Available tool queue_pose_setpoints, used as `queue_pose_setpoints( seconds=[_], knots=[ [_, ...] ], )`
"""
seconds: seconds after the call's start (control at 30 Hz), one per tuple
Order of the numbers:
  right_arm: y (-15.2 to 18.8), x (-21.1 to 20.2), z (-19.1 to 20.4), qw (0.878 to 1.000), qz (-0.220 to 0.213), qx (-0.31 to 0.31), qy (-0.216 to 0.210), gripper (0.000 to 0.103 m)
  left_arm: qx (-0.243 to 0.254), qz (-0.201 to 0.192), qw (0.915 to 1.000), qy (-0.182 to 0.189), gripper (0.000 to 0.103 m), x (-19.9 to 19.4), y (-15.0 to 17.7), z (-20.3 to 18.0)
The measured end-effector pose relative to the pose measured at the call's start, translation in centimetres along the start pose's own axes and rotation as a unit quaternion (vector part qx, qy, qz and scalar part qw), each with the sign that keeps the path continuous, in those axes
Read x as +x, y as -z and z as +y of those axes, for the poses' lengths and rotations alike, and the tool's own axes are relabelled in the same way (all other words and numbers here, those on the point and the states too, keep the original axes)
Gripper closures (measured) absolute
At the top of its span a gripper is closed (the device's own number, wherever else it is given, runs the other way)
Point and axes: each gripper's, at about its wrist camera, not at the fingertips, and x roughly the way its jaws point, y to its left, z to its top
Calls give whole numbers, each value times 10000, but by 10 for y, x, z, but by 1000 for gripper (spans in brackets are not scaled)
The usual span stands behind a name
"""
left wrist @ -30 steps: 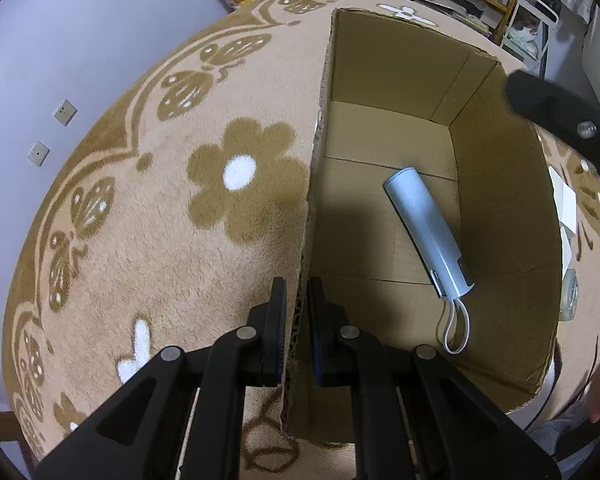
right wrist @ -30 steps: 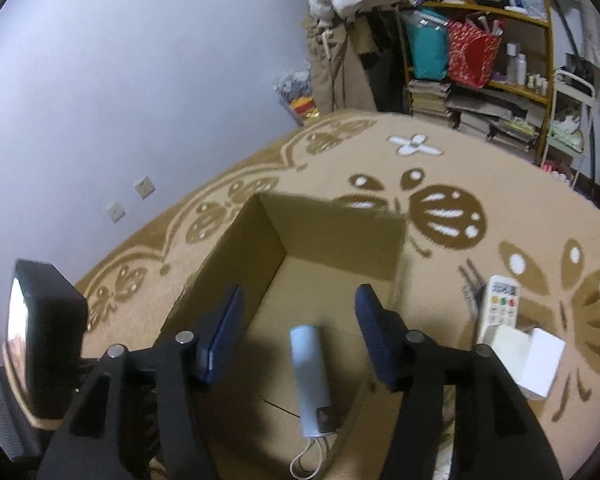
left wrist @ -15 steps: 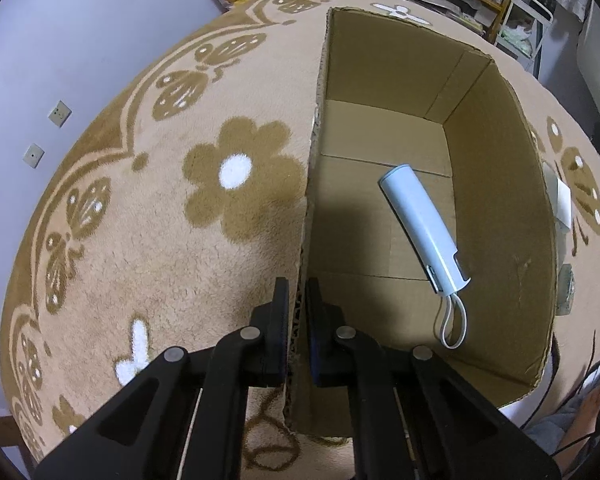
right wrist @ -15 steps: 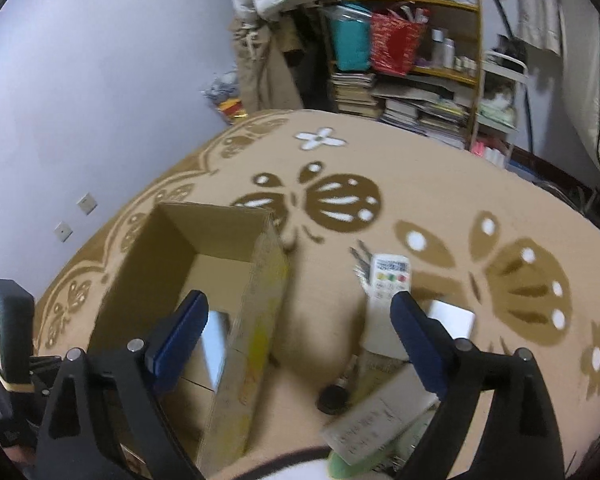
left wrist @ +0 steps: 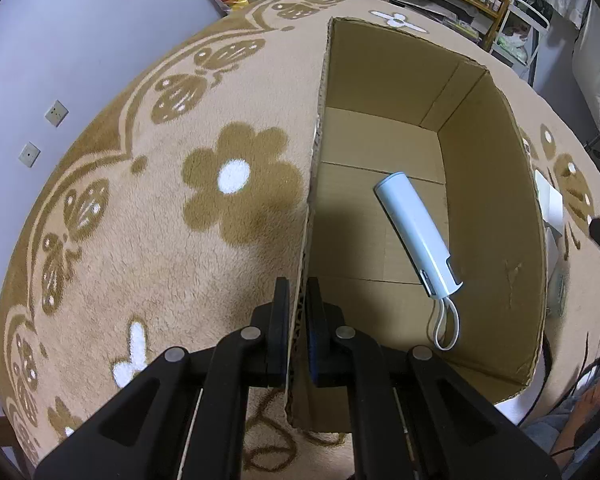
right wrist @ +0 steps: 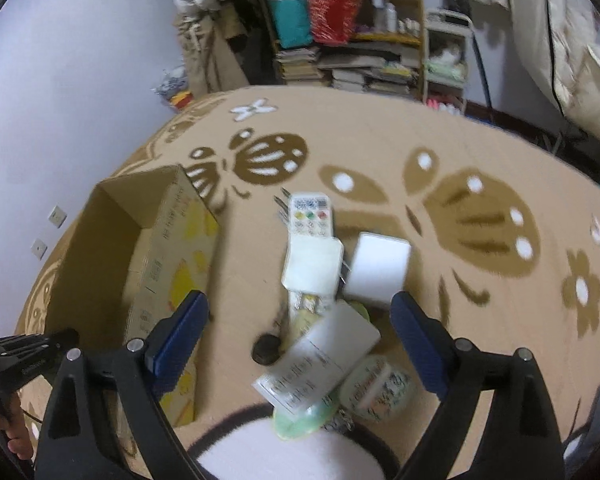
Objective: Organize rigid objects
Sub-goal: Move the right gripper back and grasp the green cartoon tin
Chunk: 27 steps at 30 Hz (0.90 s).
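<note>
Pinching the box [left wrist: 496, 184] wall with our left gripper [left wrist: 298, 308], we see one tube [left wrist: 418, 236] inside — the pile [right wrist: 328, 300] beside it remains on the rug [right wrist: 380, 152]; our right gripper [right wrist: 300, 324] hangs spread wide and empty over it.

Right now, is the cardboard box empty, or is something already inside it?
Not empty. One light blue cylinder with a white loop cord lies flat on the floor of the cardboard box; nothing else shows inside.
</note>
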Motion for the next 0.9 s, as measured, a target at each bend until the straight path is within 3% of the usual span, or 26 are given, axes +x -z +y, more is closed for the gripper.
queue_pose_setpoints(
  seconds=[0.53,0.63,0.8,0.9],
  knots=[
    [35,29,-52,9936,732,664,551,6,9,19,10000,-7,96,2,-1,0],
    [39,38,-61,9910,896,858,509,14,16,15,10000,-17,96,2,0,0],
    [46,47,-63,9883,1124,913,477,14,34,18,10000,-35,96,2,0,0],
    [50,52,-60,9872,1260,852,472,27,22,23,10000,-21,96,2,0,1]
  ],
)
